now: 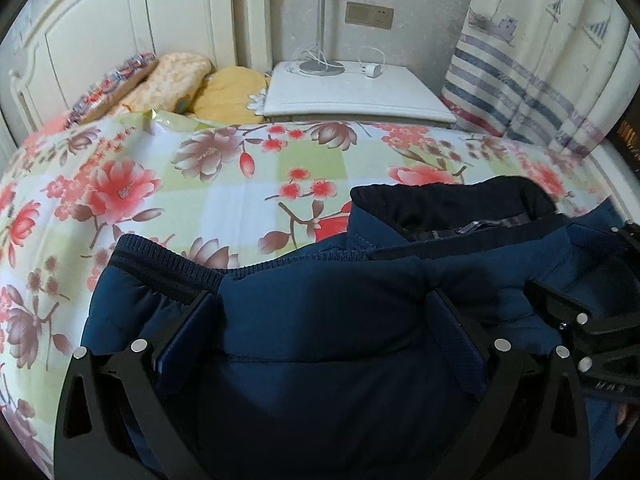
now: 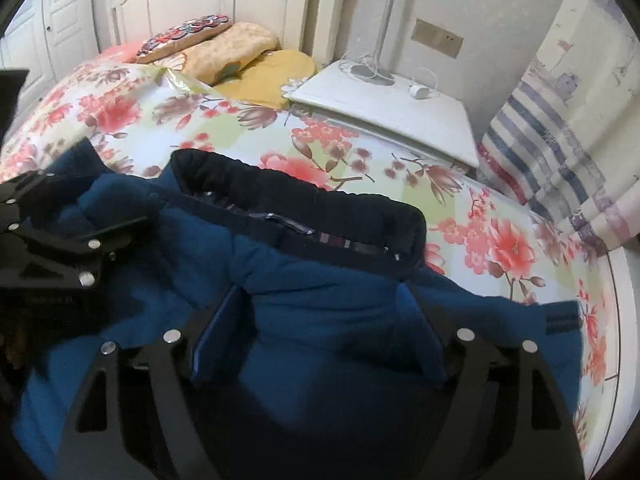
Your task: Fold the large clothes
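The navy padded jacket [image 1: 340,320] lies bunched on the floral bed [image 1: 200,200], collar away from the cameras. Left gripper [image 1: 320,336] and right gripper [image 2: 320,332] have jaws spread, apparently pressing fabric. Folding looks partway done; squaring remains.

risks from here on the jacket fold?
1. Both grippers, left and right, stand wide open around thick padded jacket fabric; closing may pinch only the top layer, and it could slip.
2. The stiff dark collar stands up and may spring back.
3. The grippers sit close together; they might collide.
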The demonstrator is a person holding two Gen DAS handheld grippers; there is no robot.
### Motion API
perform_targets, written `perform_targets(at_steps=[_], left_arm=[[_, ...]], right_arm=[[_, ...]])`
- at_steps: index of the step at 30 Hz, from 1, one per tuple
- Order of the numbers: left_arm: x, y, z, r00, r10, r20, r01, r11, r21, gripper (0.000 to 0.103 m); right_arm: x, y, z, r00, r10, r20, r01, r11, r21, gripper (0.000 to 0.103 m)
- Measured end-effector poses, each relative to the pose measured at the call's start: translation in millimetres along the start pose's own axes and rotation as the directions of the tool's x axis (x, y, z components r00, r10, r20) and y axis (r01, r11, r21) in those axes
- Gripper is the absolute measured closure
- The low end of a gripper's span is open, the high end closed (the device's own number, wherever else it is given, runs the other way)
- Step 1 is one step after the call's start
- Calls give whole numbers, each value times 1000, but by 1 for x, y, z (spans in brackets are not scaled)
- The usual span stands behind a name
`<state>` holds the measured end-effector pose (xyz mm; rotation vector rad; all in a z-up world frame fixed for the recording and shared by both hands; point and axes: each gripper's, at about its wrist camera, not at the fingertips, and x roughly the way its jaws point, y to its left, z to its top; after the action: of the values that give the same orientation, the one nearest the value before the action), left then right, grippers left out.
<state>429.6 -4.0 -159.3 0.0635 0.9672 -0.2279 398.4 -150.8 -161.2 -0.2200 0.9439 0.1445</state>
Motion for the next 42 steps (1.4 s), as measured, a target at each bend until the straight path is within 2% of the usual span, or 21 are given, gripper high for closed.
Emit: perform_targets(at_steps=[2, 5, 6, 7, 8, 10, 14, 18, 21, 23, 25, 27, 30, 32, 33, 34, 35, 36, 38, 40, 42], left_arm=[[-14, 15, 5, 999, -26, 32, 27, 999, -40, 4], [-33, 49, 10, 993, 48, 108, -36, 993, -112, 4], [-30, 59, 11, 993, 70, 97, -57, 990, -128, 4], [-18, 70, 11, 996, 74, 49, -65, 986, -150, 4], [-6, 75, 10, 999, 54, 3, -52, 984, -170, 4], [18, 80, 7, 997, -2, -80, -13, 981, -195, 4], [16, 80, 7, 998, -3, -64, -10, 979, -203, 4], [14, 82, 5, 998, -1, -55, -12, 974, -225, 4], [-7, 82, 6, 996, 85, 7, -81, 972, -220, 4], [-32, 72, 7, 989, 127, 74, -110, 973, -202, 4], [-58, 46, 10, 987, 90, 136, -68, 985, -156, 4], [-66, 14, 15, 987, 45, 152, -34, 997, -71, 4], [-52, -39, 18, 991, 44, 129, -55, 995, 85, 4], [-22, -54, 16, 997, 48, 53, -54, 992, 114, 4], [0, -54, 13, 998, 64, -23, -61, 991, 116, 4], [14, -49, 12, 996, 48, -72, -41, 994, 98, 4], [12, -44, 13, 998, 17, -58, -12, 997, 70, 4], [4, -36, 13, 999, 14, -32, -12, 999, 47, 4], [-14, -20, 9, 995, 81, 51, -84, 995, 54, 4], [-25, 7, 3, 981, 166, 97, -168, 985, 22, 4], [-19, 37, -3, 980, 194, 43, -192, 980, -53, 4]], right_arm=[[-16, -24, -5, 999, -18, 42, 16, 999, 47, 26], [-33, -72, -20, 993, -97, 66, 88, 987, 131, 25], [-31, -88, -26, 991, -125, 49, 117, 981, 152, 25], [-23, -109, -35, 990, -143, 14, 138, 973, 186, 20], [-12, -128, -45, 995, -101, -11, 100, 968, 230, 11], [-2, -148, -57, 1000, 7, 6, -9, 951, 310, 9], [-4, -148, -62, 999, -8, 42, -5, 949, 314, 8], [-5, -156, -66, 997, 39, 71, -62, 934, 351, 6], [-16, -152, -60, 999, -14, 30, 2, 934, 356, 10], [-34, -146, -57, 997, -45, 56, 22, 932, 362, 10], [-60, -125, -49, 991, -53, 123, 12, 951, 310, 10], [-73, -84, -35, 987, -32, 157, 1, 981, 195, 10], [-53, -20, -23, 995, 8, 102, -6, 1000, -20, 10], [-20, 3, -26, 1000, -21, 10, 22, 996, -89, 9], [-7, 4, -27, 1000, -7, -29, 5, 997, -79, 8], [-7, -1, -27, 1000, 15, -26, -16, 998, -53, 7], [-11, -7, -26, 1000, 24, -20, -24, 999, -32, 8], [-18, -19, -27, 1000, -5, 5, 5, 1000, -15, 8], [-31, -48, -33, 995, -85, 48, 83, 996, 43, 8], [-34, -95, -43, 987, -154, 45, 145, 976, 165, 6], [-26, -136, -59, 990, -144, -2, 139, 950, 278, 6]])
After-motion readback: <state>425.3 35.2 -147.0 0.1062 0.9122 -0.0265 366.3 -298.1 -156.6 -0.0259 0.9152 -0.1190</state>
